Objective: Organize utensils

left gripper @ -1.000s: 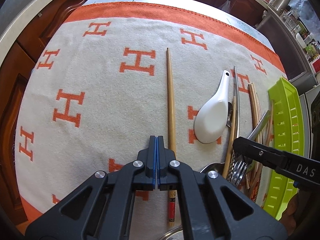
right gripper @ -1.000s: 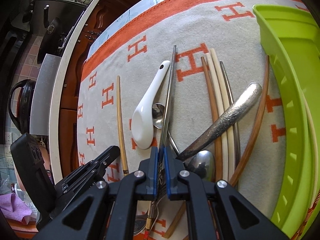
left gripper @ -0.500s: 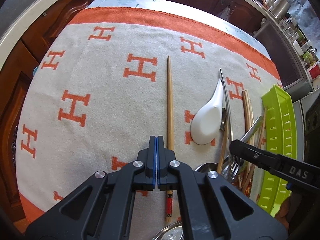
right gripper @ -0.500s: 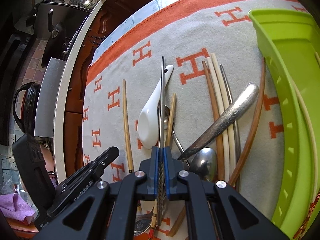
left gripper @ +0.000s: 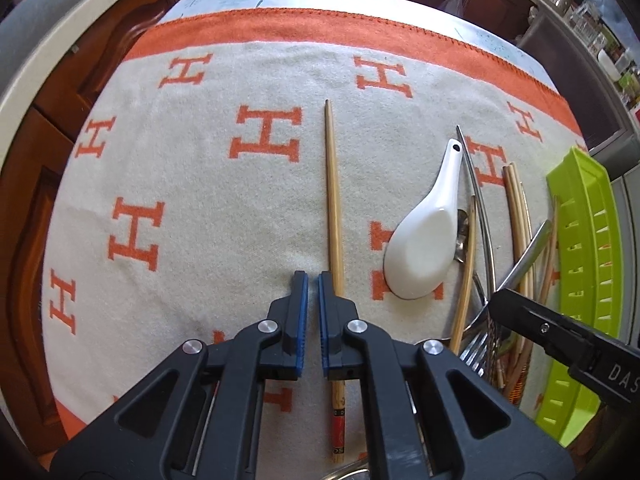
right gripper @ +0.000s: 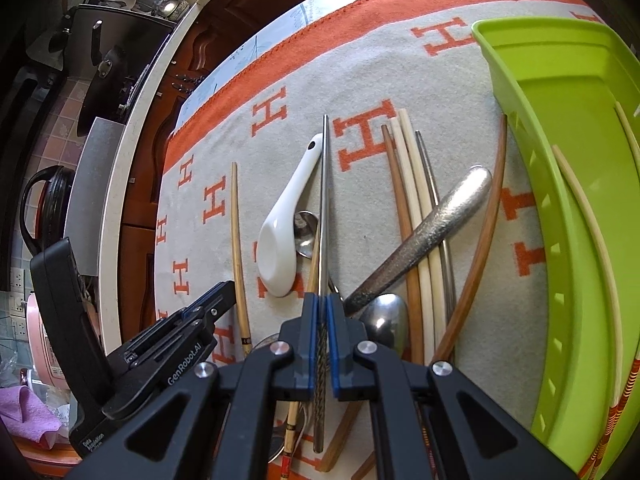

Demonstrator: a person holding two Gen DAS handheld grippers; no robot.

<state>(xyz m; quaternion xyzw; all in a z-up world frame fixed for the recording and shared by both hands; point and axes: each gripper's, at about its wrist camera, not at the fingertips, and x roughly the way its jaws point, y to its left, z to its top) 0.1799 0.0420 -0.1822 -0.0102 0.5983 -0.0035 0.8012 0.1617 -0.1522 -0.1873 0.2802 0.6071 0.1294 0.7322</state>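
My right gripper [right gripper: 319, 300] is shut on a metal chopstick [right gripper: 325, 200] that points away over the pile. My left gripper [left gripper: 312, 278] is slightly open and empty, just left of a lone wooden chopstick [left gripper: 333, 200] lying on the blanket. A white ceramic spoon [left gripper: 426, 240] lies to its right; it also shows in the right wrist view [right gripper: 286, 232]. Several wooden chopsticks [right gripper: 412, 208], a textured metal handle [right gripper: 432, 236] and a metal spoon [right gripper: 386, 318] lie piled beside the green tray [right gripper: 560, 160], which holds a few chopsticks.
The beige blanket with orange H marks [left gripper: 192, 200] covers the table. The table edge and dark wood cabinets [left gripper: 52, 92] lie to the left. A kettle [right gripper: 44, 200] and a purple cloth [right gripper: 24, 412] sit off the table.
My left gripper's jaws have opened a little. My right gripper has swung the held metal chopstick from over the white spoon to its right side.
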